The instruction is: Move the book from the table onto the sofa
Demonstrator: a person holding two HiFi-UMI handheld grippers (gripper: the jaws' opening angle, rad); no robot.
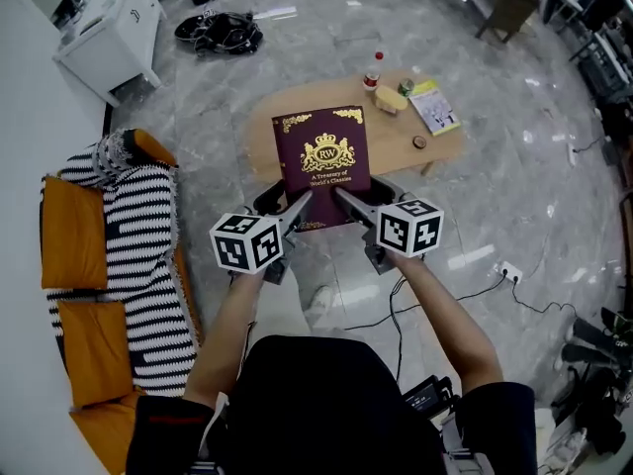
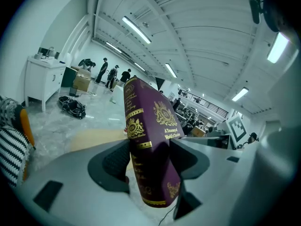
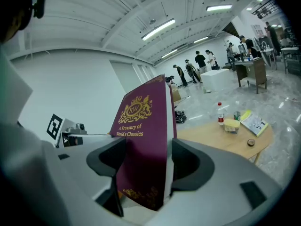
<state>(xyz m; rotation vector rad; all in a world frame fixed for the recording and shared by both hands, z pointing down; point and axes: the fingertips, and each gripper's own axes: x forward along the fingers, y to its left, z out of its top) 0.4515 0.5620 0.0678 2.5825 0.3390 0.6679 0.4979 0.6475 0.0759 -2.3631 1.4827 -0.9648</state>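
Grey marble floor [image 1: 554,196], white cabinet [image 1: 109,26]; ceiling strip lights [image 2: 136,29], white walls [image 3: 70,91]

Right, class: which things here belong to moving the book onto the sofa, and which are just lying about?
Belong to the job: maroon hardback book with gold crest, gripped by the left gripper and right gripper; low wooden table; orange sofa with striped throw.
Lying about: clear red-capped bottle; green can; pale booklet; white cabinet; black tangle on the floor.

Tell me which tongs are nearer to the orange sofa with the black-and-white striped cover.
Left. The left tongs grip the maroon hardcover book on the side toward the striped orange sofa; the right tongs grip it on the far side.
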